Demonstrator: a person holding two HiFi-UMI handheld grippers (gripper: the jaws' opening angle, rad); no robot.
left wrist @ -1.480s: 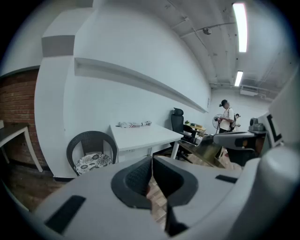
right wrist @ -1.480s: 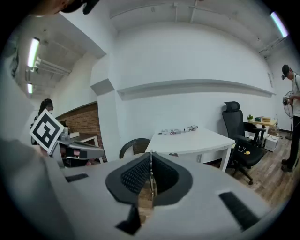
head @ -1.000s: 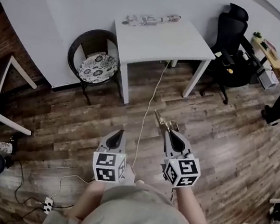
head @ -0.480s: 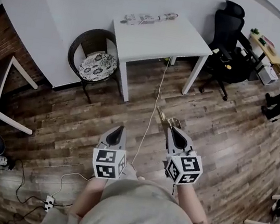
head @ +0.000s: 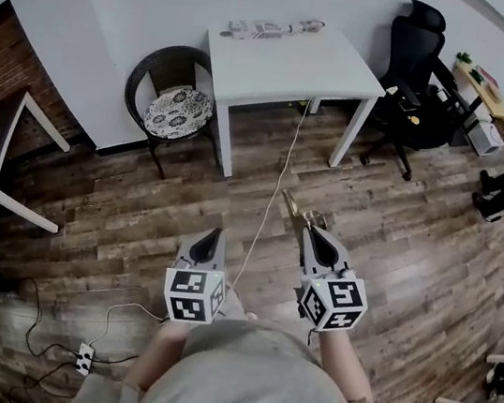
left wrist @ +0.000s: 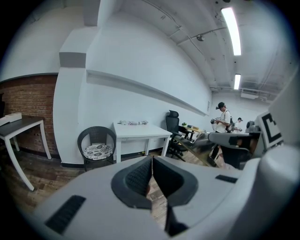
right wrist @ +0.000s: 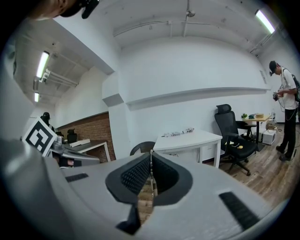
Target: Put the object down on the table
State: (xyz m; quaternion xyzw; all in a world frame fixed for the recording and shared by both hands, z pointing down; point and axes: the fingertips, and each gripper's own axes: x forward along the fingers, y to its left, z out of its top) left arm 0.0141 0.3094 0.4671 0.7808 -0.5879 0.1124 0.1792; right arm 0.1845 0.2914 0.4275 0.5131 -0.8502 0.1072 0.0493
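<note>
A thin brass-coloured object (head: 292, 212) sticks forward out of my right gripper (head: 307, 228), which is shut on it above the wooden floor. In the right gripper view it shows only as a narrow edge (right wrist: 151, 176) pinched between the dark pads. My left gripper (head: 213, 234) is beside it at the left, shut with nothing between its jaws (left wrist: 152, 161). The white table (head: 324, 73) stands ahead by the wall, well beyond both grippers. In the left gripper view the held object (left wrist: 193, 149) appears at the right.
A row of small items (head: 270, 28) lies along the table's far edge. A wicker chair (head: 175, 103) stands left of the table, a black office chair (head: 423, 57) to its right. A white cable (head: 269, 199) runs over the floor from the table. A person (right wrist: 285, 101) stands far right.
Both grippers keep almost the same pose and the right one still holds the object. The head view has shifted slightly, so the table and chair sit a little differently in the frame.
</note>
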